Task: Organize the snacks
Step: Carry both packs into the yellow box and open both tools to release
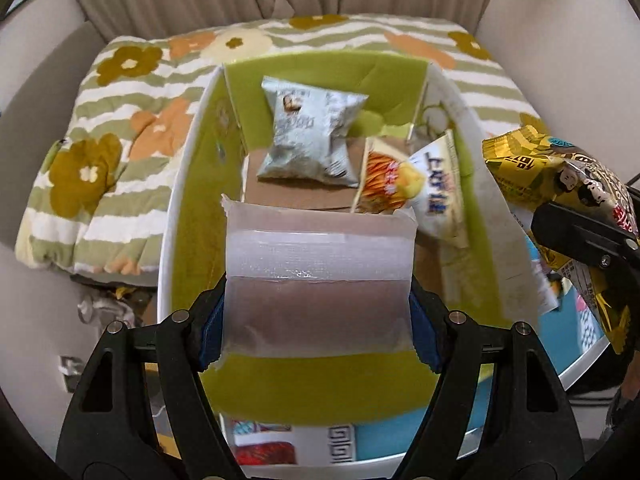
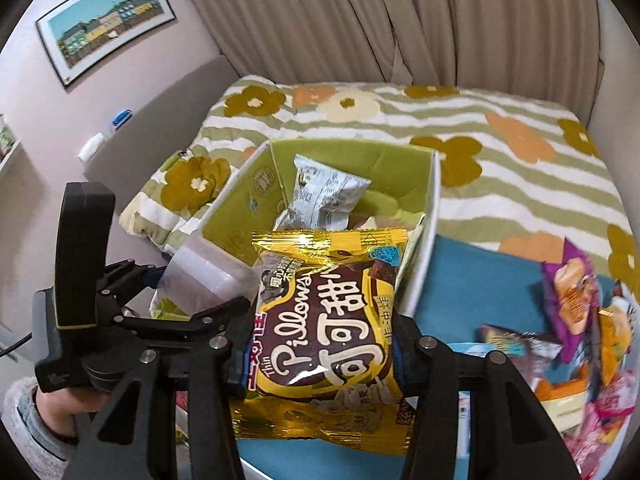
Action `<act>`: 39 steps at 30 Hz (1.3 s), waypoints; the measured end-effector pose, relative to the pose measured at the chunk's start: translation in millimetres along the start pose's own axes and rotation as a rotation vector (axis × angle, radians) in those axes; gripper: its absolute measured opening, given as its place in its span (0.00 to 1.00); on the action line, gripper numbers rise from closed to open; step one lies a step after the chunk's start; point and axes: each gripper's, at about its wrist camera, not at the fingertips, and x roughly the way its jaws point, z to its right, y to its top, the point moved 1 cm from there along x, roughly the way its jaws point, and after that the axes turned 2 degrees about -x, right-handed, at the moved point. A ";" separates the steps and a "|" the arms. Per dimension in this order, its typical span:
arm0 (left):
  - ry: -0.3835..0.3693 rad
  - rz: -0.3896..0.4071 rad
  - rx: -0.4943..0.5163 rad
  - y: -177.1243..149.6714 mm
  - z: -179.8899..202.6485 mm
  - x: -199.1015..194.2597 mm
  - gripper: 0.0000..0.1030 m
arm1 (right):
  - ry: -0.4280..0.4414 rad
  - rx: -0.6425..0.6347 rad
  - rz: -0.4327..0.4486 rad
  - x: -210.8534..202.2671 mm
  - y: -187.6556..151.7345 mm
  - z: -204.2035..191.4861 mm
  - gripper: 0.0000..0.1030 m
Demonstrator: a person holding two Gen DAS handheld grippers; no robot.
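Observation:
My left gripper [image 1: 318, 320] is shut on a translucent frosted packet with brown contents [image 1: 320, 280], held above the near end of a box with a green lining [image 1: 192, 208]. In the box lie a silver-blue snack bag [image 1: 312, 136] and a white and orange fries bag [image 1: 412, 184]. My right gripper [image 2: 320, 360] is shut on a gold and brown Pillows cocoa bag [image 2: 324, 320], held upright just right of the box [image 2: 236, 216]. That bag also shows in the left wrist view [image 1: 560, 184], and the left gripper's packet shows in the right wrist view [image 2: 204, 272].
The box sits on a blue surface [image 2: 472, 292] beside a bed with a striped floral quilt [image 2: 500, 168]. A pile of several loose snack packets [image 2: 580, 328] lies to the right. Curtains [image 2: 380, 20] hang behind the bed.

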 end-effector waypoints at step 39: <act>-0.056 -0.029 0.009 -41.3 -33.7 -2.7 0.97 | -0.048 0.026 -0.050 50.9 -12.2 -19.6 0.93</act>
